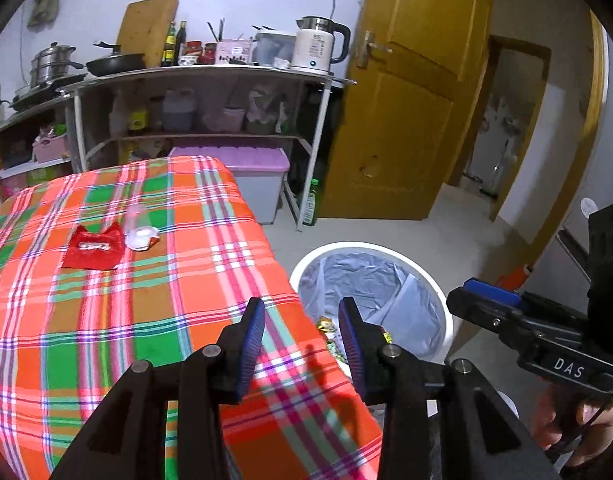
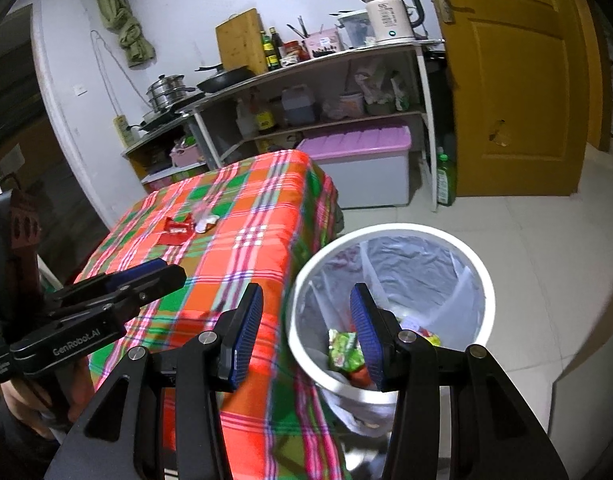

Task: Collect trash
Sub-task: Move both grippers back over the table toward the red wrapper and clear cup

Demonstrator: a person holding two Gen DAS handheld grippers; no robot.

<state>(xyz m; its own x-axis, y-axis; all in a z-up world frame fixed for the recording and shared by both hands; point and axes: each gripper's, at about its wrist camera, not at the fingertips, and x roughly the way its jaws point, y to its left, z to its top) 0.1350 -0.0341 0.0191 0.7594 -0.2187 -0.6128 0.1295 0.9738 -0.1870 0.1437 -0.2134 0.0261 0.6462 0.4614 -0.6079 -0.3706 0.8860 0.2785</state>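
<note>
Plaid table (image 1: 106,320) | red wrapper (image 1: 92,247) far beyond left gripper (image 1: 302,344) | right gripper (image 2: 306,336) over bin (image 2: 390,236) | both agape, empty

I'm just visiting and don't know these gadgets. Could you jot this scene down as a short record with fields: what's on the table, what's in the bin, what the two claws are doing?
Table: checked cloth
Trash on table: red wrapper and clear plastic cup, lying side by side
Bin: white bin with grey liner, on the floor beside the table
In bin: green and red wrappers
Left gripper: open, holding nothing
Right gripper: open, holding nothing
Behind: shelf with white kettle
</note>
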